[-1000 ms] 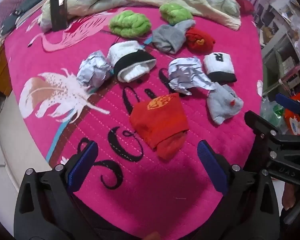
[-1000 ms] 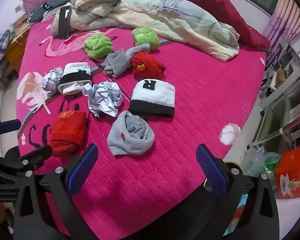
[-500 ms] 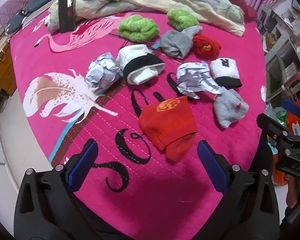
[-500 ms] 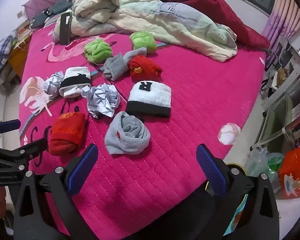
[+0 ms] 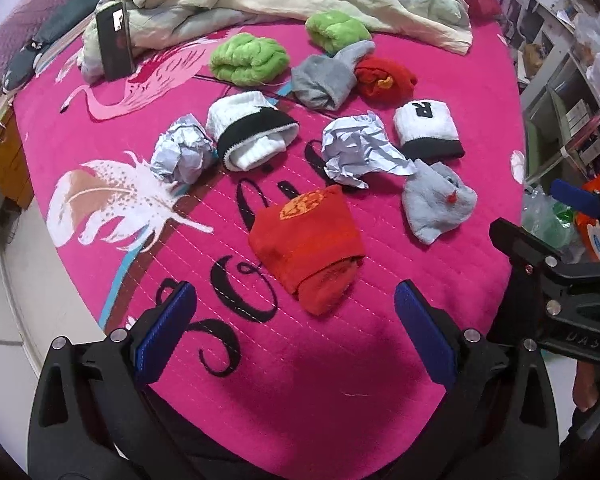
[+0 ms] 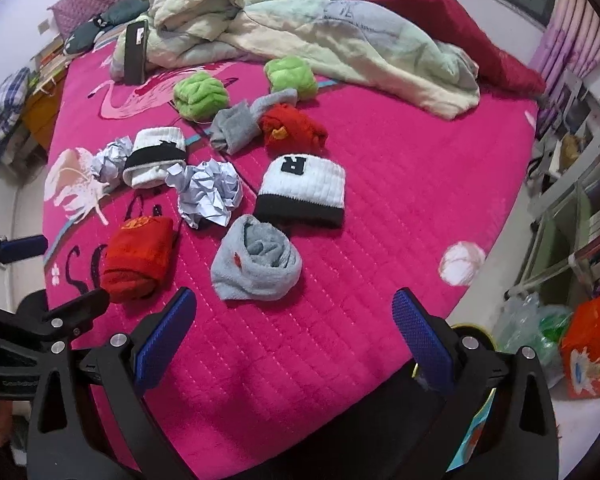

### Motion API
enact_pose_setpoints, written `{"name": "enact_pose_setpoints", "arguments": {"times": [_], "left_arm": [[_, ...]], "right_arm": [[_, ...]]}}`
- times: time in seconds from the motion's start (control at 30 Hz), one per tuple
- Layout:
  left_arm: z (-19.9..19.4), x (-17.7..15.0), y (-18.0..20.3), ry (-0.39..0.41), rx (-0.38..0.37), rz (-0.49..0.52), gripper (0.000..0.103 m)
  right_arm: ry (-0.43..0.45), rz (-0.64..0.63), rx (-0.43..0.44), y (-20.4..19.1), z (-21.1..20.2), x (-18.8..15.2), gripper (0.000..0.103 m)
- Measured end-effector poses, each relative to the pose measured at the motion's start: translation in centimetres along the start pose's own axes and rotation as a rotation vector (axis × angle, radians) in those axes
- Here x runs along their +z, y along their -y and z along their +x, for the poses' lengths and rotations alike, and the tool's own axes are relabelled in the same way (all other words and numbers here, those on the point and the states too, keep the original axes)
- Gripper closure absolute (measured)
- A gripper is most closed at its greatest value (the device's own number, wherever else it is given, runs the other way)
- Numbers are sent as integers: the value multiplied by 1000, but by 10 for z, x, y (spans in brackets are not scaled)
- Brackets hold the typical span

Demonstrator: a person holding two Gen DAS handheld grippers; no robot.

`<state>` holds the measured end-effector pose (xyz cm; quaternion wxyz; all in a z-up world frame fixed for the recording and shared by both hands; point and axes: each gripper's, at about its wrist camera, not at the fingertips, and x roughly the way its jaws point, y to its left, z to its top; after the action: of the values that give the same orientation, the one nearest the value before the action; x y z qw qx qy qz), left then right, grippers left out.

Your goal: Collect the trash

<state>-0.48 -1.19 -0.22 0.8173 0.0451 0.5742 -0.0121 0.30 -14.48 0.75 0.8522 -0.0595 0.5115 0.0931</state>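
Note:
Two crumpled white paper balls lie on the pink bedspread among rolled socks: one paper ball at the left, also in the right wrist view, and one paper ball in the middle, also in the right wrist view. My left gripper is open and empty, held over the bed's near edge in front of a red sock. My right gripper is open and empty, just short of a grey sock.
Rolled socks surround the paper: green, grey, red, white-and-black and one marked R. A rumpled quilt and a dark phone-like box lie at the back. Shelves and bags stand right of the bed.
Both grippers have drawn back a little from the bed, so the socks and paper balls look slightly farther off. Nothing on the bed has moved.

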Motion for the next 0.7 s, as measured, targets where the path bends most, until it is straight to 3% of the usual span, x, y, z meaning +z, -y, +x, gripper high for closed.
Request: {"name": "enact_pose_setpoints", "arguments": {"times": [0.2,0.33,0.7], "left_arm": [[-2,3,0,7,3,8,6],[0,2,5,9,39,41,6],[-3,2,7,31,39,48,6]], "right_arm": [[2,-18,24,0,2,4,9],[9,-44,9,-3,2,6,9],[24,-50,-29,2,-3,10,9]]}}
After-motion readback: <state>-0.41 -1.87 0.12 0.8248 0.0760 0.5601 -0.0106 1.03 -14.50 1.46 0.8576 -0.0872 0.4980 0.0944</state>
